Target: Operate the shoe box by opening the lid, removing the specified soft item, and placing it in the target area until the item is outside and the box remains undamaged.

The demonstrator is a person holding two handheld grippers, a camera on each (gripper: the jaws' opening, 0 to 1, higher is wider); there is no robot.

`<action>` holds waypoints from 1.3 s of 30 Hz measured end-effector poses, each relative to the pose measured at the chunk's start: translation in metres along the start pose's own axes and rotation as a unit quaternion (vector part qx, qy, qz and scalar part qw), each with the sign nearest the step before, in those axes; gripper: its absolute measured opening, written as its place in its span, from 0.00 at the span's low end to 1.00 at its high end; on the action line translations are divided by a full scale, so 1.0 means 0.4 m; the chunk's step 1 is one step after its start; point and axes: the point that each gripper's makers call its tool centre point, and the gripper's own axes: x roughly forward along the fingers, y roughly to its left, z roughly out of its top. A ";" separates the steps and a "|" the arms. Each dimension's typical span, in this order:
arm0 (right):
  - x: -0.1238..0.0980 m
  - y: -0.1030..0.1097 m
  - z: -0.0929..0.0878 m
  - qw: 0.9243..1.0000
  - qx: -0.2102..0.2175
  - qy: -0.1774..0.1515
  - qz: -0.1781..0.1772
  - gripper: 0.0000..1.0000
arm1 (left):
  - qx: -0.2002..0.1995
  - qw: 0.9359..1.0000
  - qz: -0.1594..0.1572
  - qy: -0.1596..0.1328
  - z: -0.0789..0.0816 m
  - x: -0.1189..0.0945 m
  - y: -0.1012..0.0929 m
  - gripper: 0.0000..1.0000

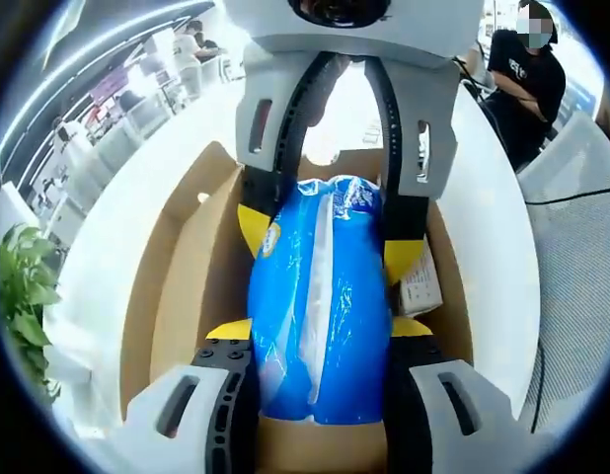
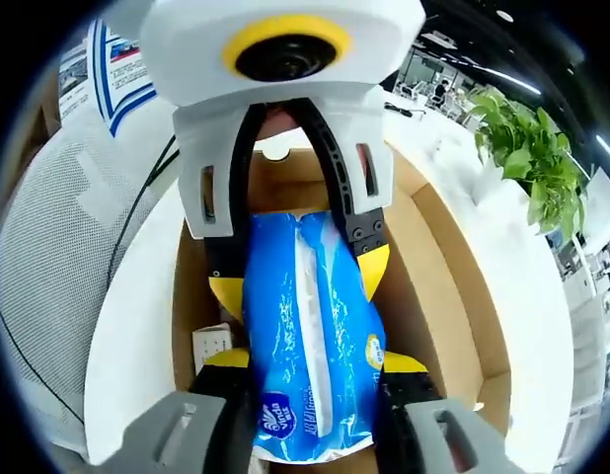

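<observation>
White round tabletop (image 1: 502,296) carries an open cardboard shoe box (image 1: 177,286), office space w/ desks behind. Left tool (image 1: 320,331) has its yellow-tipped jaws clamped on both sides of a blue plastic pack (image 1: 320,306), soft, w/ white seam down the middle. Right tool (image 2: 310,365) grips the same blue pack from the opposite end, jaws pressed against its sides; each tool faces the other across the pack. Pack sits over the box interior, btwn the box walls; can't tell whether it touches the box floor. Small white printed item (image 1: 420,283) lies in the box beside the pack. Green plant (image 2: 527,148) stands near the tabletop edge. Person in dark shirt (image 1: 527,84) sits beyond the tabletop.
</observation>
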 end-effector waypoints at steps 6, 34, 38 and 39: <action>-0.039 0.005 0.008 1.000 0.002 -0.002 -0.011 0.42 | 0.011 1.000 0.002 -0.003 0.029 -0.022 -0.006 0.46; -0.200 0.046 -0.047 0.998 0.033 -0.001 -0.062 0.42 | 0.077 0.997 -0.008 -0.018 0.185 -0.030 -0.059 0.46; -0.228 0.055 -0.077 0.997 0.043 0.002 -0.071 0.42 | 0.087 0.996 -0.013 -0.020 0.215 -0.017 -0.075 0.46; -0.236 0.058 -0.087 0.996 0.046 0.003 -0.072 0.42 | 0.089 0.996 -0.015 -0.020 0.223 -0.014 -0.080 0.46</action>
